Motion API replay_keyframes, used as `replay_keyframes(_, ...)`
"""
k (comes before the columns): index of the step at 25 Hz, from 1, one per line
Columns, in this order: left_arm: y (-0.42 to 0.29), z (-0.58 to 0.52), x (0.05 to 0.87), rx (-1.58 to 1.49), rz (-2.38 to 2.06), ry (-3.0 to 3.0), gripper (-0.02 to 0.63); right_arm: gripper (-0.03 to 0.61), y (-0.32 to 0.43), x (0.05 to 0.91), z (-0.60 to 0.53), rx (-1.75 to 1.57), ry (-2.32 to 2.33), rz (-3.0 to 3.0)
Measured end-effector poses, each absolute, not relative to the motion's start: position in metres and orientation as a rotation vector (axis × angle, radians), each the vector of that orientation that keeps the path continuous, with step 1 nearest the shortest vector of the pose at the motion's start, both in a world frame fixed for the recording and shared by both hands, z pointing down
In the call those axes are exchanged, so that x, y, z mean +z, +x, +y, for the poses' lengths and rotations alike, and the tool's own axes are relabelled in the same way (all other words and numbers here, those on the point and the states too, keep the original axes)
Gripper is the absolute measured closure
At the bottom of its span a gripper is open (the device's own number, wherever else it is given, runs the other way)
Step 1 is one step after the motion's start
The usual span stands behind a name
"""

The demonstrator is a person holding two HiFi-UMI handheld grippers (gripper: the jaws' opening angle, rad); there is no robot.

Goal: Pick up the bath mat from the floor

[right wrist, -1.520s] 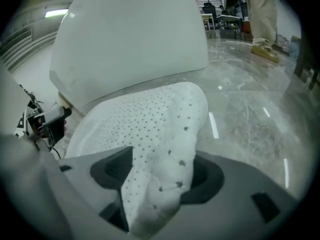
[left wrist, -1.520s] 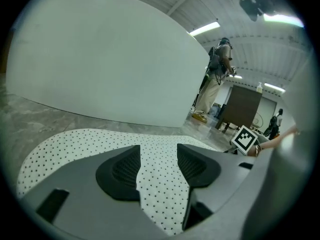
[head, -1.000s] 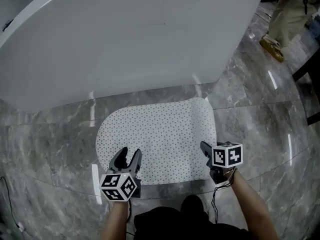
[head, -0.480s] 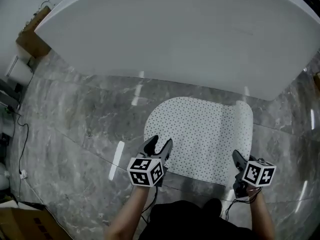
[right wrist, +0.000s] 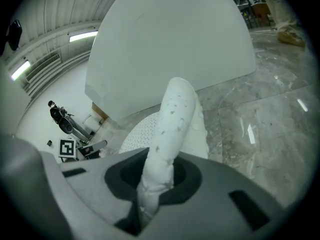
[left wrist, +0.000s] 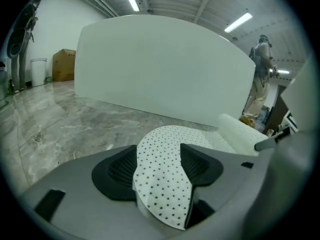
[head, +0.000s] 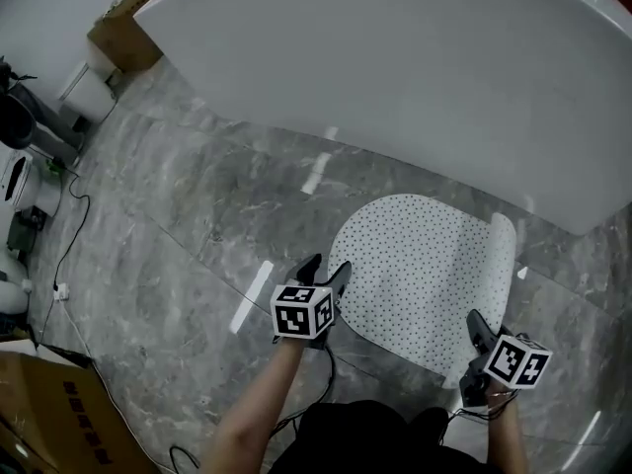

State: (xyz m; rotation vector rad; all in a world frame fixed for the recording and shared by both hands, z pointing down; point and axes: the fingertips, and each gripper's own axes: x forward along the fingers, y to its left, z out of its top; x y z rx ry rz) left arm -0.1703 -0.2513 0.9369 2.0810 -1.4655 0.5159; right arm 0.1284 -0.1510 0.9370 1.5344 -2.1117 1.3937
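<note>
Head view, looking steeply down: the bath mat (head: 425, 275) lies on the grey marble floor (head: 178, 225), right in front of the big white bathtub (head: 395, 77). It's a thin, floppy white sheet, peppered all over with small dark dots. The end nearer the left claw (head: 328, 271) is rounded. Its long axis runs across, from one claw's side to the other, roughly alongside the tub's curved wall. At the opposite end the edge is curled up off the floor into a soft roll, and that roll leads down to the right claw (head: 481, 330).

Left gripper view: the mat's rounded rim sits in the gap between the two dark ribbed pads, dotted face up. The jaws are opening around it and aren't squeezing it.

Right gripper view: a different story. This claw is clenched hard on the mat. The material is bunched and creased into a thick white tube that rises out of the jaws and bends away toward the tub.

The floor is glossy, veined stone with streaks of light reflected in it. The tub's side is smooth and matt, one plain curved surface. A brown cardboard box (head: 44, 413) sits in the lower left corner of the head view.
</note>
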Motion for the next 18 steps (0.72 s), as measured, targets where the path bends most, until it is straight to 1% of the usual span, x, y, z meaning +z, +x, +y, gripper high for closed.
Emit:
replay_keyframes(4,-0.185,-0.264,0.962,0.594,-1.487,2.015,0.309,0.541,0.119,0.941,-0.155,1.435,1.532,-2.113)
replay_keyframes(12,-0.184,-0.276,1.019,0.664,-1.401,1.875,0.255,0.542,0.124,0.951,-0.145,1.446,1.543,-2.084)
replay_keyframes(18,-0.173,-0.275,1.028,0.72,-1.368,1.857,0.239,0.541,0.136,0.952,-0.144,1.443,1.554,-2.071)
